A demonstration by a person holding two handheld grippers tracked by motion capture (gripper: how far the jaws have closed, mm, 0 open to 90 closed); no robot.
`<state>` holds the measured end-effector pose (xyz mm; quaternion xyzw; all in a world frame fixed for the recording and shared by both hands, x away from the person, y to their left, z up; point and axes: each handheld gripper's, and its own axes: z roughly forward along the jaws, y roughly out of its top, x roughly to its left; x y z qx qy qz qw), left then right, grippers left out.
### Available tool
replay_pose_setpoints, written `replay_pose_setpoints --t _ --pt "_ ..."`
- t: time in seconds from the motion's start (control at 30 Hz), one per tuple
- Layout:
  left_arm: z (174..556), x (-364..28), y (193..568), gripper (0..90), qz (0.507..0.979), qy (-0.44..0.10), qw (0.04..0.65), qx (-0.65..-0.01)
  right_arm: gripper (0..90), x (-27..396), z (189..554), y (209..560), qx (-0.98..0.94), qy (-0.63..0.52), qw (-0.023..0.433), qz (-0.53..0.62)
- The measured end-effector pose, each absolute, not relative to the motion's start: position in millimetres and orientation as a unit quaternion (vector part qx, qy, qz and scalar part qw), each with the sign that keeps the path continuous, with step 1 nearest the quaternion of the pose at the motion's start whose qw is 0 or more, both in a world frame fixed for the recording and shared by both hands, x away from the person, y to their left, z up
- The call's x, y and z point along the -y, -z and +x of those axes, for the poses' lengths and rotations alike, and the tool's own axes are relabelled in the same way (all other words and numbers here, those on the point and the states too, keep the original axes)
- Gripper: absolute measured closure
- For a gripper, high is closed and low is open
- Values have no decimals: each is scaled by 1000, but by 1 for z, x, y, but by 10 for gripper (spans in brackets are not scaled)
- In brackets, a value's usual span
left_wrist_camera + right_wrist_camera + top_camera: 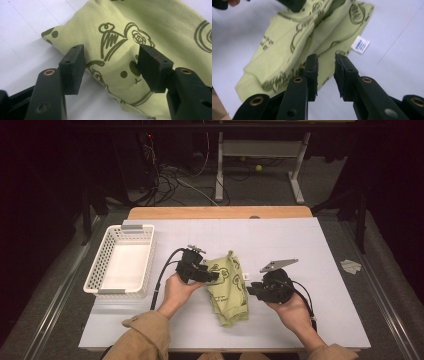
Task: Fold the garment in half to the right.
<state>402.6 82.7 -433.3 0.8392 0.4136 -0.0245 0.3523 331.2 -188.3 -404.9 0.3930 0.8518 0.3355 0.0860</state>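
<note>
Green printed cloth (229,287): soft, folded, long axis toward you. Your left hand-held gripper (212,276) jaws spread over it, right hand-held gripper (251,290) holds nothing.

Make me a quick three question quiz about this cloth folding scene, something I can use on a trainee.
1. True or false: the white basket has the green cloth in it.
2. Which gripper's jaws stand on the cloth, spread wide: A the left gripper, or B the right gripper?
3. What small white thing is sewn to the cloth's edge?

Key: 1 false, the cloth lies on the table. 2 A. 3 a label.
</note>
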Motion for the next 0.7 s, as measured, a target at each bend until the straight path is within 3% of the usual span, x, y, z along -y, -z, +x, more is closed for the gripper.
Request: replay_pose_setpoints --t 0.3,0.7 --pt "399 -80 433 356 847 24 344 -404 733 175 339 386 -855 -337 92 383" --pt "397 -75 434 357 852 21 340 -398 698 162 350 391 -860 -318 80 390"
